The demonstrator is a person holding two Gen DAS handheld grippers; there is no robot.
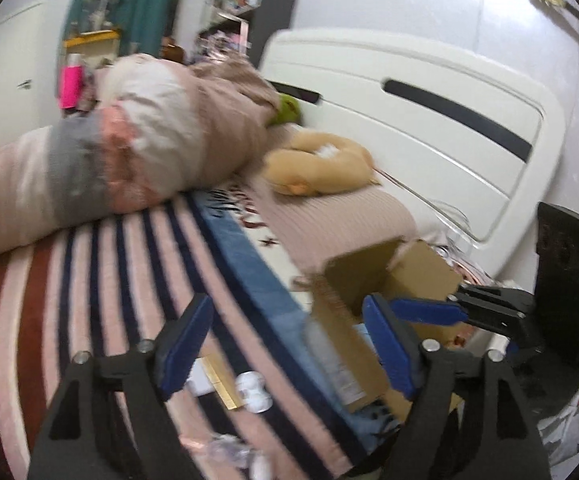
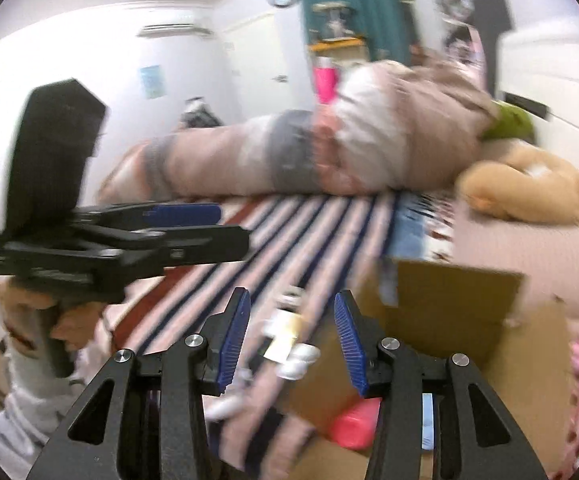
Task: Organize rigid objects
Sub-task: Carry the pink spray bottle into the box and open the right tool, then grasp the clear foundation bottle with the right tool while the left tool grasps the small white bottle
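An open cardboard box sits on the striped bed cover; in the right wrist view the box holds a pink object. Small white items and a white-and-gold packet lie on the cover left of the box; they also show in the right wrist view. My left gripper is open and empty above these items. My right gripper is open and empty over the box's left edge. The right gripper shows in the left wrist view; the left gripper shows in the right wrist view.
A rolled duvet lies across the far side of the bed. A tan plush toy and a green toy lie near the white headboard. Both views are motion-blurred.
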